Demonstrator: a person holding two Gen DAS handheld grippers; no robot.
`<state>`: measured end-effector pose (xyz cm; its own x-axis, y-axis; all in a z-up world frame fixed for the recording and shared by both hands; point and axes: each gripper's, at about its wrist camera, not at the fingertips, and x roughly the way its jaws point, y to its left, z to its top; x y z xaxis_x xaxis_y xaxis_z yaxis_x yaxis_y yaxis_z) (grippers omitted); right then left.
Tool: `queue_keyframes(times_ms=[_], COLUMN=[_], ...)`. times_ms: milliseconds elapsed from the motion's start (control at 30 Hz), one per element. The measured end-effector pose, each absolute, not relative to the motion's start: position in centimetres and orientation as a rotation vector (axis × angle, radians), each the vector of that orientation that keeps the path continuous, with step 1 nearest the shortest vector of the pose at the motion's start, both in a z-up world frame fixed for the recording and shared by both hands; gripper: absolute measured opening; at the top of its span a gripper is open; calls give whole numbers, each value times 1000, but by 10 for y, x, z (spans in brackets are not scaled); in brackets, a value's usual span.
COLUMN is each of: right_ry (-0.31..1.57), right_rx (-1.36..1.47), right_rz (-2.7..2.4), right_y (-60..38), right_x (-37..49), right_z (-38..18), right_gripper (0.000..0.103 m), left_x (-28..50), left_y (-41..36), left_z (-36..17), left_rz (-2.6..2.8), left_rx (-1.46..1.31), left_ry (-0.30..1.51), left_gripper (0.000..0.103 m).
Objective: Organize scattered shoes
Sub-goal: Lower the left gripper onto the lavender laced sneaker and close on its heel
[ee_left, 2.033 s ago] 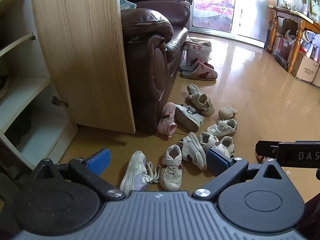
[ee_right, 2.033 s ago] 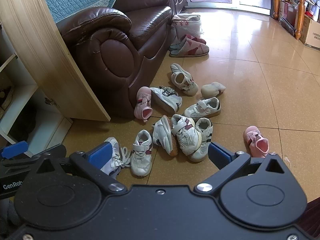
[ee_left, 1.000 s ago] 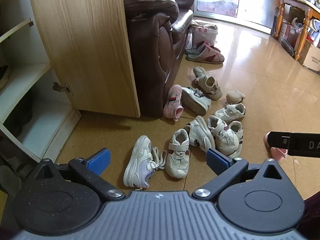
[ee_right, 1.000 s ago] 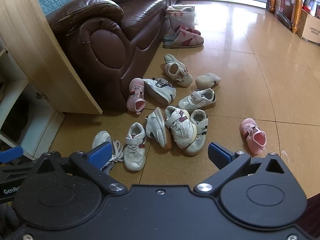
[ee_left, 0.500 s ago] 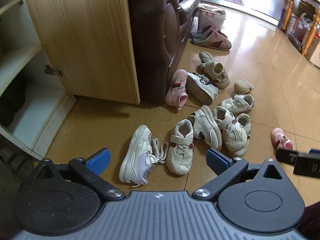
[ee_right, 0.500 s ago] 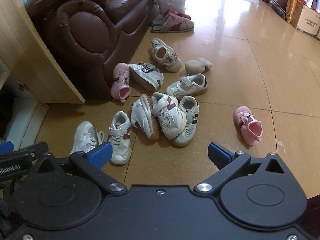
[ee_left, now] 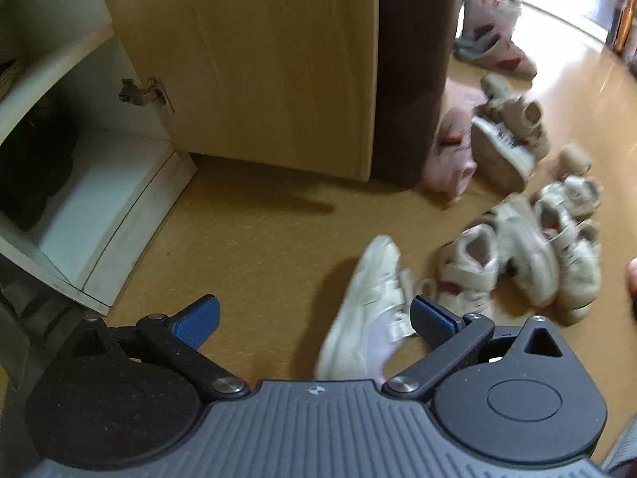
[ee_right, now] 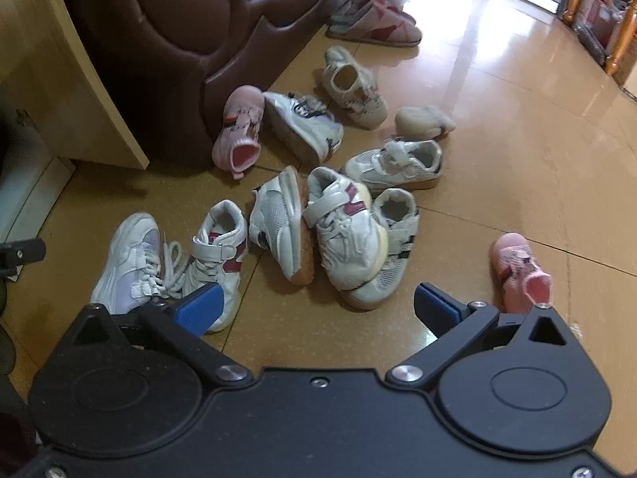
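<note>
Several small shoes lie scattered on the tan floor beside a brown sofa. Nearest is a white laced sneaker [ee_left: 368, 306] [ee_right: 129, 259], lying between the fingers of my open left gripper [ee_left: 314, 318], close to the right pad. Beside it is a white strap shoe with a maroon mark [ee_right: 217, 253]. A heap of white shoes [ee_right: 342, 239] sits ahead of my open right gripper [ee_right: 314, 306], which holds nothing. One pink shoe [ee_right: 517, 269] lies alone at the right, another pink shoe [ee_right: 239, 131] rests by the sofa. The left wrist view is blurred.
An open wooden cabinet door [ee_left: 247, 59] stands at the left, with white shelves [ee_left: 99, 195] behind it. The brown leather sofa [ee_right: 191, 40] blocks the far left. A pair of pink slippers [ee_right: 378, 24] and a bag lie farther back. Wooden furniture legs [ee_right: 621, 28] stand at the right.
Both grippers have dropped lower and moved forward toward the shoes. The left one has swung left, so the white laced sneaker now sits between its fingers.
</note>
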<state>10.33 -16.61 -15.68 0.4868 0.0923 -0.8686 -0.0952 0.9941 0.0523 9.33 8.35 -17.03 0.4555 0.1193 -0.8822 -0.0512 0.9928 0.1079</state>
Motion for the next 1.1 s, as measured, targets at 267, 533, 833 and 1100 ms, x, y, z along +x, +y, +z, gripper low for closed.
queue_keyframes(times_ms=[267,533,833,1100], right_ry=[1101,1146,1182,1176], right_rx=[-29,-38,-31,-33], right_rz=[170,211,229,264], right_y=[-150,-131,-119,-104], right_x=[119,125,127,128], right_z=[-204,-236,-257,-264], right_gripper=[101,101,101,101], left_x=[102,112,125,132], left_y=[77,58,115,133], left_z=[-231,-278,-268,-270], left_rz=[56,27,124,72], left_rx=[162,301,165,171], left_ry=[1182,1225,1195,1150], left_gripper=[76,76,52,44])
